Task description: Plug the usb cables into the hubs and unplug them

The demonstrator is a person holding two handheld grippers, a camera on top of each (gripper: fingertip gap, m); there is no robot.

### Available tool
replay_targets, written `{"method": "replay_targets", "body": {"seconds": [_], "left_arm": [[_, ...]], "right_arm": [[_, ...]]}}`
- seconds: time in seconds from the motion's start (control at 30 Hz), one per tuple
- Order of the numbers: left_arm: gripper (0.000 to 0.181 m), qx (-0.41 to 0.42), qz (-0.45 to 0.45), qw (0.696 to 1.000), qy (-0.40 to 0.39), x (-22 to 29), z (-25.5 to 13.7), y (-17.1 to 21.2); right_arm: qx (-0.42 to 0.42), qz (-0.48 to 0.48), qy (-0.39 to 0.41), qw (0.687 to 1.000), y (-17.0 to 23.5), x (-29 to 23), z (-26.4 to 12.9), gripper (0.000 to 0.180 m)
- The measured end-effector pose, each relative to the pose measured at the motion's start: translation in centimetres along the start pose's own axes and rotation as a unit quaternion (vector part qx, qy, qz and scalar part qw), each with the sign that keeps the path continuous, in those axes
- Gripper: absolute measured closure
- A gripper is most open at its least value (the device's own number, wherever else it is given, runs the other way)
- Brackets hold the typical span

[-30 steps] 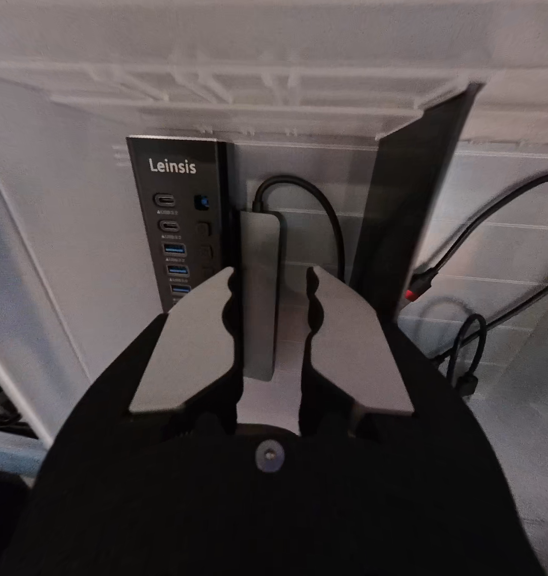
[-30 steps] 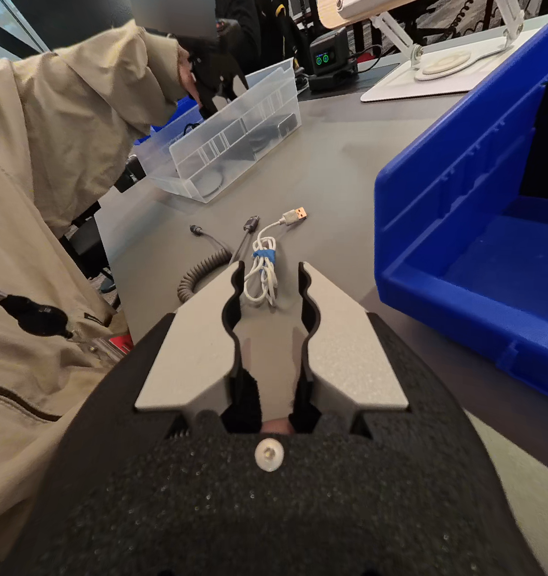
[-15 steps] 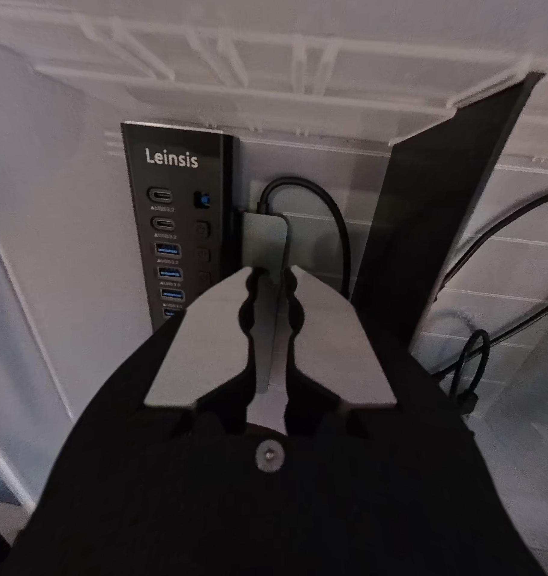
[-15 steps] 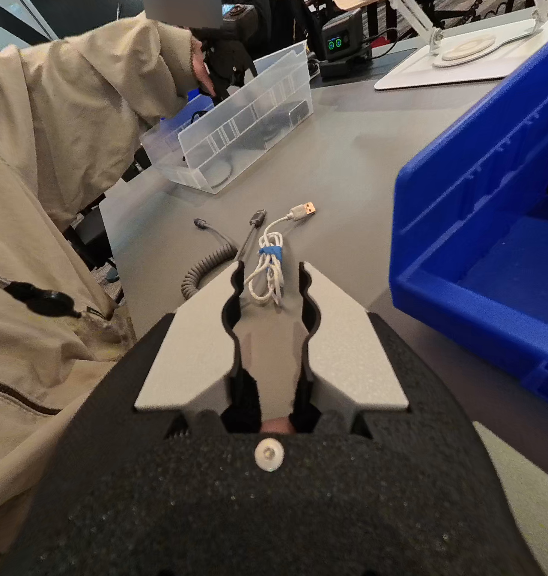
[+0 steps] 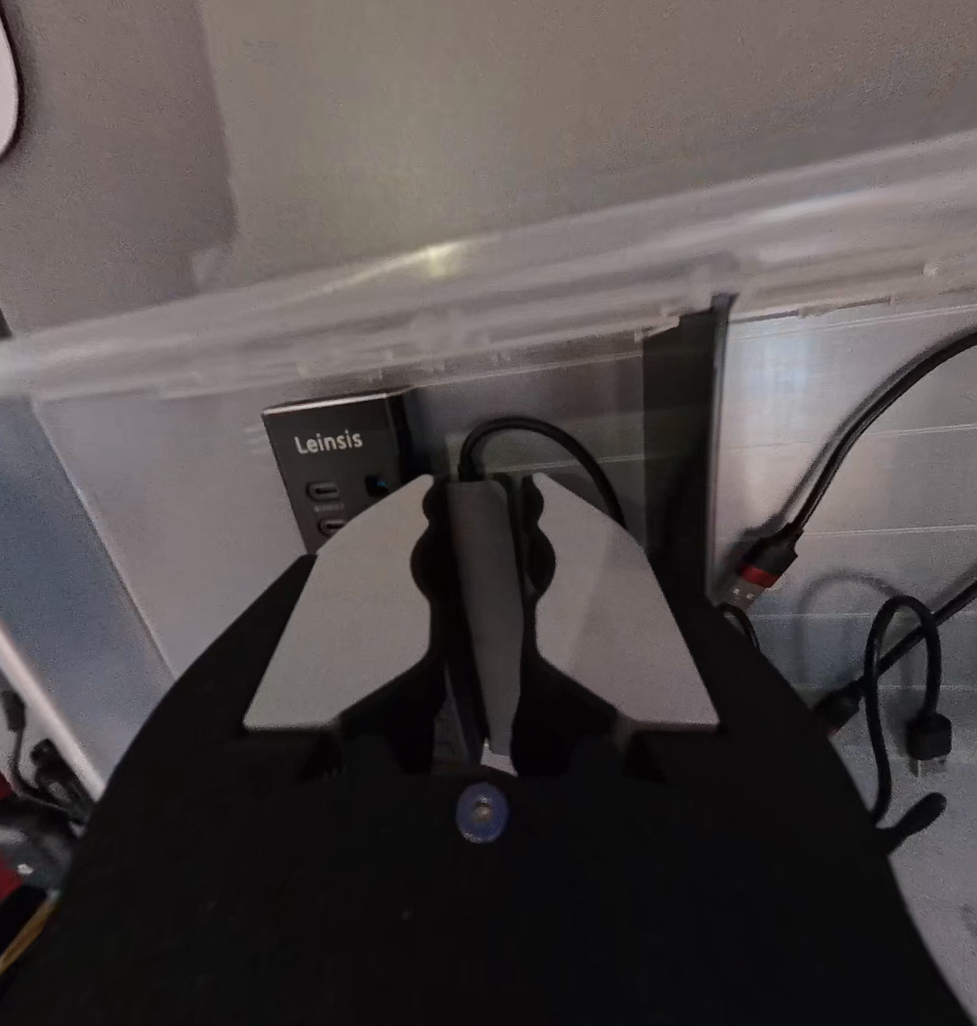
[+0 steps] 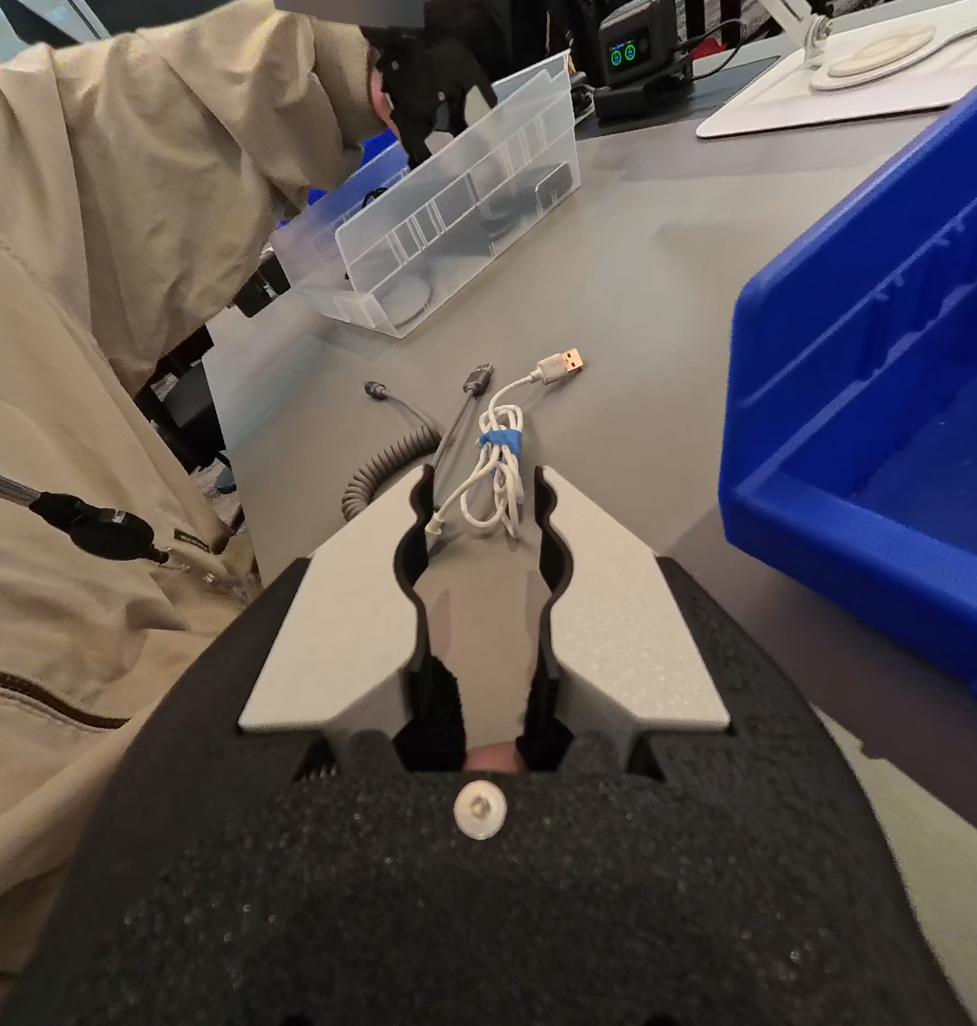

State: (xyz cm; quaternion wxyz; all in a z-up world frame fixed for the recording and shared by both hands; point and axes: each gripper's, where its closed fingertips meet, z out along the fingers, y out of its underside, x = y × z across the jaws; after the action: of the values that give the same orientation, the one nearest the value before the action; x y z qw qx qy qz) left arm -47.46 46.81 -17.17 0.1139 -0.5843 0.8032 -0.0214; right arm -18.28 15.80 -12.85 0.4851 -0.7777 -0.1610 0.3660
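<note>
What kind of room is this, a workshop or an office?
Probably a lab or workshop bench: a grey table holds loose USB cables, a clear plastic organiser bin of hubs and a blue parts bin, with electronic gear behind.

Left wrist view looks close into the clear plastic bin [image 5: 530,288]; right wrist view, well back, sees that bin [image 6: 453,183] at 12 o'clock.

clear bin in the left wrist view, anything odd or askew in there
Nothing damaged or spilled. The grey hub stands on edge, clamped in the left gripper, beside the black hub. A red-and-black plug dangles loose, unplugged.
</note>
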Motion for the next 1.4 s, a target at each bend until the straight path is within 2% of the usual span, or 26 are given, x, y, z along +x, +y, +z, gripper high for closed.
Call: {"method": "replay_targets", "body": {"seconds": [0.1,0.23,0.5,0.67,0.87,1.0,1.13,1.3,1.4], "left_arm": [[0.154,-0.014,0.022,0.999,0.02,-0.1,0.4,-0.7],[0.166,-0.031,0.048,0.996,0.062,0.7,1.7,-0.7],[0.174,-0.015,0.07,0.997,0.015,-0.3,1.0,-0.1],[0.177,0.081,-0.018,0.995,-0.051,-2.0,-5.1,-0.5],[0.177,0.24,-0.095,0.956,-0.139,-2.6,-16.0,-1.8],[0.177,0.312,-0.085,0.927,-0.187,-1.3,-21.9,-4.8],[0.178,0.344,-0.032,0.918,-0.195,1.8,-25.2,-10.1],[0.178,0.337,0.049,0.921,-0.188,5.4,-25.6,-17.8],[0.178,0.329,0.07,0.922,-0.192,6.9,-24.6,-22.0]], "right_arm": [[0.0,0.003,0.001,1.0,0.0,0.1,0.0,0.144],[0.003,0.008,0.006,1.0,-0.1,0.3,-0.1,0.144],[0.008,0.013,0.009,1.0,-0.2,0.5,-0.2,0.144],[0.015,0.008,0.005,1.0,-0.6,0.2,-0.3,0.144],[0.034,-0.012,-0.014,0.999,-3.0,-1.5,0.4,0.144],[-0.004,-0.089,-0.028,0.996,-5.8,-3.6,3.4,0.144],[-0.009,-0.128,-0.042,0.991,-11.1,-5.8,7.1,0.142],[-0.004,-0.087,-0.048,0.995,-16.8,-6.6,12.3,0.14],[-0.035,-0.075,-0.11,0.99,-16.5,-8.3,13.8,0.135]]}}
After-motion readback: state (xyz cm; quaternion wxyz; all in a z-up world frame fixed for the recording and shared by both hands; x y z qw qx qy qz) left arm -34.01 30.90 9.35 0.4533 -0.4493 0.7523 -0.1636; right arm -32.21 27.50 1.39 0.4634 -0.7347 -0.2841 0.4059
